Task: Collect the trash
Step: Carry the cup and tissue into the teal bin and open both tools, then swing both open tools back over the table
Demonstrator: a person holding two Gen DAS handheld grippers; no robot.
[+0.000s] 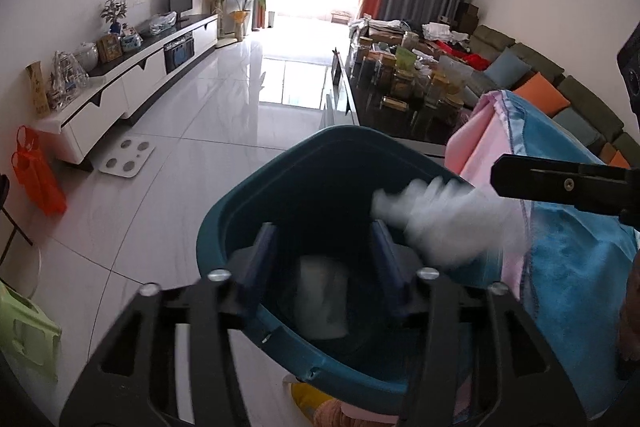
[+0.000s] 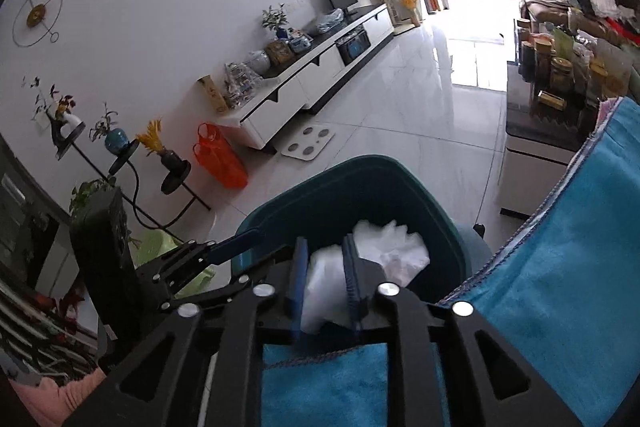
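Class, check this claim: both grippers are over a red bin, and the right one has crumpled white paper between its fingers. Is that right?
Not quite: the bin is dark teal, not red, as the right wrist view shows. The rest stands: both grippers are over it, and the right gripper has crumpled white paper between its fingers.

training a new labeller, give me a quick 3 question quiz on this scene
1. True or false: the bin under the tools is red.
2. What shows between the pads of the right tool? A) a white wad B) a banana C) a key
3. What flat white thing lies on the floor by the cabinet?

Key: 1 false, it is teal. 2 A. 3 a scale.
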